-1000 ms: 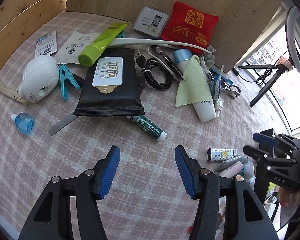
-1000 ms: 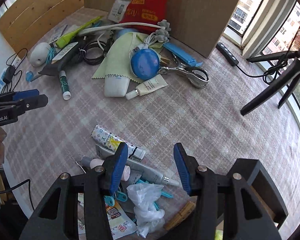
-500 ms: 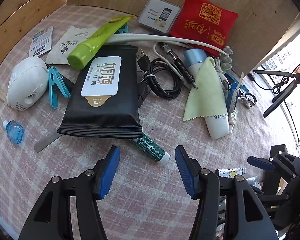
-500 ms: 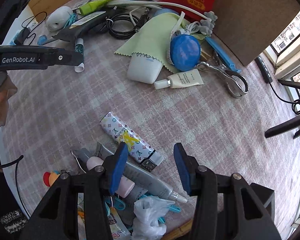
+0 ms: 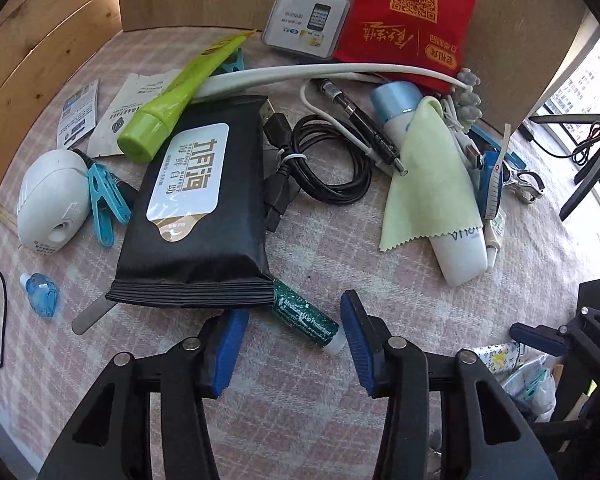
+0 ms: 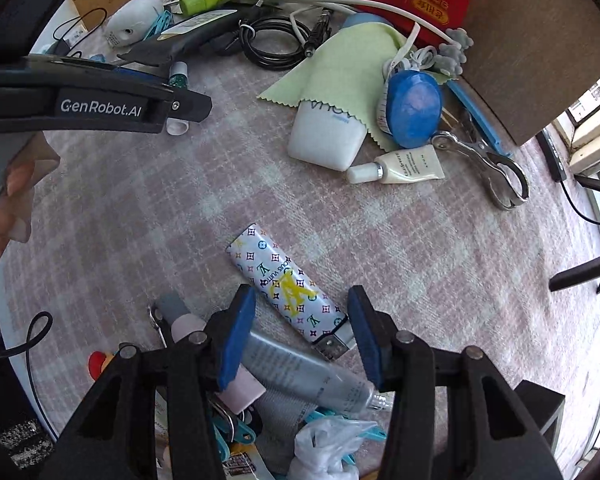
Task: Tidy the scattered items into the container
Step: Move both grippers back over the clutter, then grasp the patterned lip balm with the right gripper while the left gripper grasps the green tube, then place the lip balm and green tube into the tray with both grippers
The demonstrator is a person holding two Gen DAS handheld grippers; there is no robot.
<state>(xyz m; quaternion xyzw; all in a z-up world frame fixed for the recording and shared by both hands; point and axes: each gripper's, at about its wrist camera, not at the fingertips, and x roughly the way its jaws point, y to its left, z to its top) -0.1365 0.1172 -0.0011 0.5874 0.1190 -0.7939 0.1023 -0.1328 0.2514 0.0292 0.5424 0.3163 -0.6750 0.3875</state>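
In the left wrist view, my left gripper [image 5: 294,340] points down over a green lip balm tube [image 5: 306,316]. The tube lies slanted between the blue pads, half under a black wipes pack [image 5: 196,208]. The jaws are closing, with a gap still showing on the left side. In the right wrist view, my right gripper [image 6: 300,332] straddles a white patterned lighter [image 6: 286,284] on the checked cloth. Its pads stand apart and the lighter's metal end lies close to the right pad. The left gripper [image 6: 100,96] shows there as a black arm at the left.
Scattered behind are a green tube [image 5: 172,108], a white round device [image 5: 52,196], a black cable [image 5: 332,160], a yellow cloth [image 5: 432,176], a red pouch [image 5: 408,28] and a blue disc [image 6: 414,108]. A silver tube [image 6: 308,376] and clips crowd the near edge. A dark box corner [image 6: 540,408] sits at the lower right.
Both grippers have come down closer to the cloth. The left one moved up to the lip balm and its jaws narrowed. The right one swung over the lighter.
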